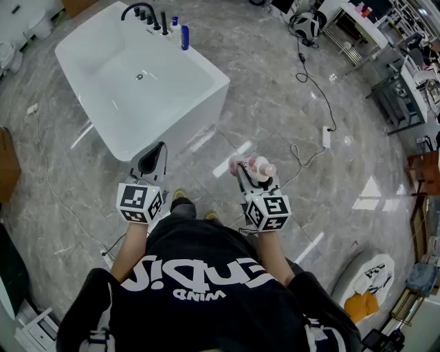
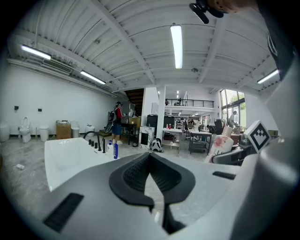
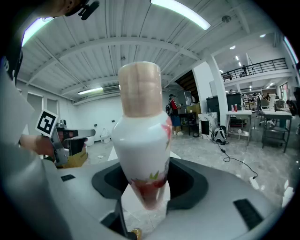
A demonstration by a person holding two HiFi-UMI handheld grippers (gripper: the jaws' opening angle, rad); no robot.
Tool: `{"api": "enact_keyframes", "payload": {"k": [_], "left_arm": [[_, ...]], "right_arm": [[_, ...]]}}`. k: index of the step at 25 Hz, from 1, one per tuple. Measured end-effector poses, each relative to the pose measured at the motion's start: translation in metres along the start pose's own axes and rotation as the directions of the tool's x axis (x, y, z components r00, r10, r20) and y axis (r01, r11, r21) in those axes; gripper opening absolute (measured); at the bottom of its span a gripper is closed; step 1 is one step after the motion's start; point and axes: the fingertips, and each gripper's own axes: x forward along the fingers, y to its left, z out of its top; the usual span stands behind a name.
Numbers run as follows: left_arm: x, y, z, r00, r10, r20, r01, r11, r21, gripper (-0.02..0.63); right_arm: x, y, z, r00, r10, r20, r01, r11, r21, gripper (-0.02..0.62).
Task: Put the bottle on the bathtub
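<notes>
The bottle (image 1: 256, 167), white with a pink print and a beige cap, is held off the floor in the right gripper (image 1: 249, 173), in front of the person and well apart from the bathtub (image 1: 201, 108). In the right gripper view its jaws are seen pinching the bottle at the narrow, tapered lower end, while most of the body and the cap stand out beyond them. The left gripper (image 1: 158, 152) is held beside the near corner of the bathtub; its jaws are pressed together with nothing between them.

The placing is judged not yet begun, since the bottle has to be carried over to the rim. Several risks can be foreseen:

- A slip or swing in the jaws could be caused by the tapered, smooth surface and the weight lying ahead of the grip.
- The rim looks narrow and glossy, so a bottle set down tilted or off-centre could topple into the basin or onto the floor.
- At the far end the rim is crowded by the black tap fittings (image 1: 152, 16) and a blue bottle (image 1: 185, 37), which could be knocked if that spot is chosen
</notes>
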Motion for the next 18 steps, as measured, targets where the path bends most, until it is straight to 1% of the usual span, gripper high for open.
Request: {"api": "enact_keyframes", "payload": {"k": [7, 11, 15, 18], "left_arm": [[0.012, 0.042, 0.005, 1.000, -0.013, 0.015, 0.014, 0.999, -0.037, 0.008], [0.021, 0.066, 0.010, 0.999, -0.026, 0.034, 0.027, 0.999, -0.028, 0.008], [0.031, 0.087, 0.014, 0.998, -0.049, 0.037, 0.049, 0.999, 0.023, 0.008], [0.039, 0.102, 0.016, 0.997, -0.062, 0.036, 0.062, 0.998, 0.009, 0.008]], "right_arm": [[0.036, 0.017, 0.010, 1.000, 0.009, 0.009, -0.009, 1.000, 0.015, 0.241], [0.053, 0.028, 0.014, 1.000, 0.010, 0.016, -0.010, 1.000, 0.010, 0.241], [0.066, 0.037, 0.022, 0.999, -0.010, 0.041, 0.009, 1.000, 0.015, 0.241], [0.079, 0.041, 0.024, 0.999, -0.027, 0.037, 0.026, 0.999, 0.028, 0.239]]}}
